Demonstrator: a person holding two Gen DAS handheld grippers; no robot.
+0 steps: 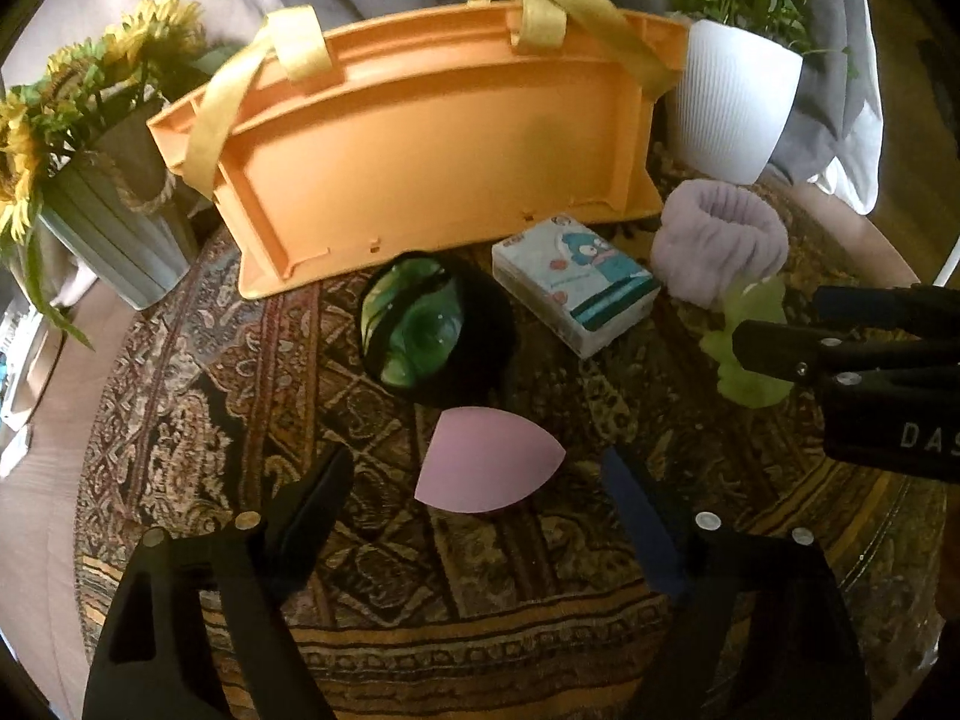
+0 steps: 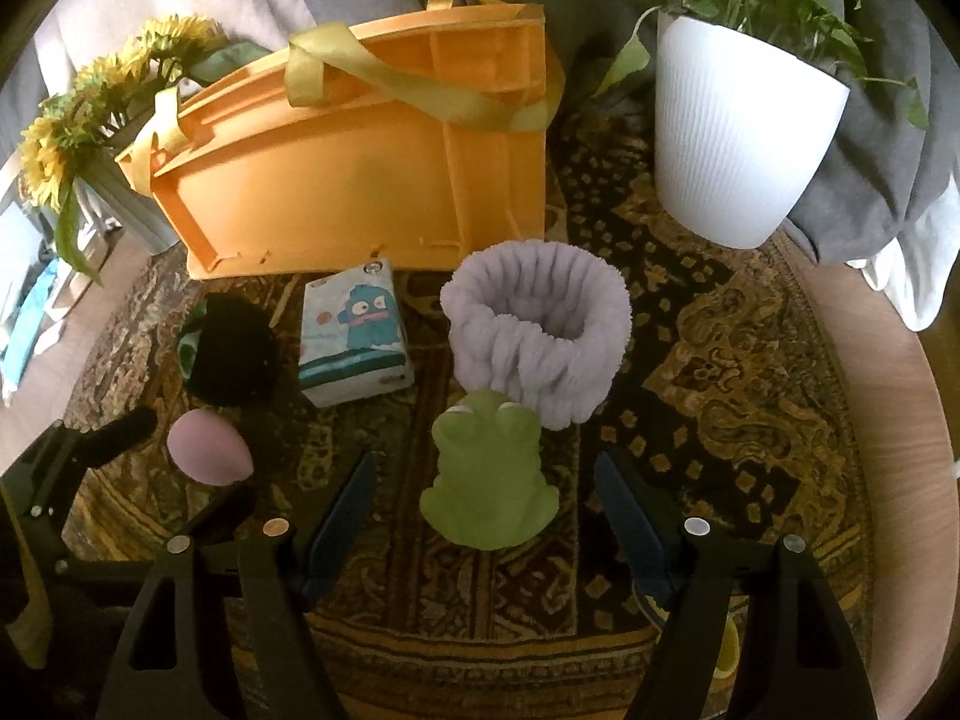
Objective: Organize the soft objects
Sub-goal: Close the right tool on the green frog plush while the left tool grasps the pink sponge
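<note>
A pink egg-shaped sponge point(image 1: 480, 459) lies on the patterned cloth between the tips of my open left gripper point(image 1: 480, 480); it also shows in the right wrist view point(image 2: 207, 447). A green soft frog point(image 2: 489, 477) sits between the tips of my open right gripper point(image 2: 486, 489), untouched; it shows partly hidden in the left wrist view point(image 1: 750, 324). A lilac plush band point(image 2: 537, 333) stands behind the frog. A black-and-green soft ball point(image 1: 429, 327) and a cartoon tissue pack point(image 1: 573, 282) lie in front of the orange basket point(image 1: 420, 138).
The orange basket with yellow straps point(image 2: 360, 180) stands at the back of the round table. A sunflower pot point(image 1: 102, 198) is at back left, a white plant pot point(image 2: 738, 132) at back right. The table edge point(image 2: 900, 420) curves on the right.
</note>
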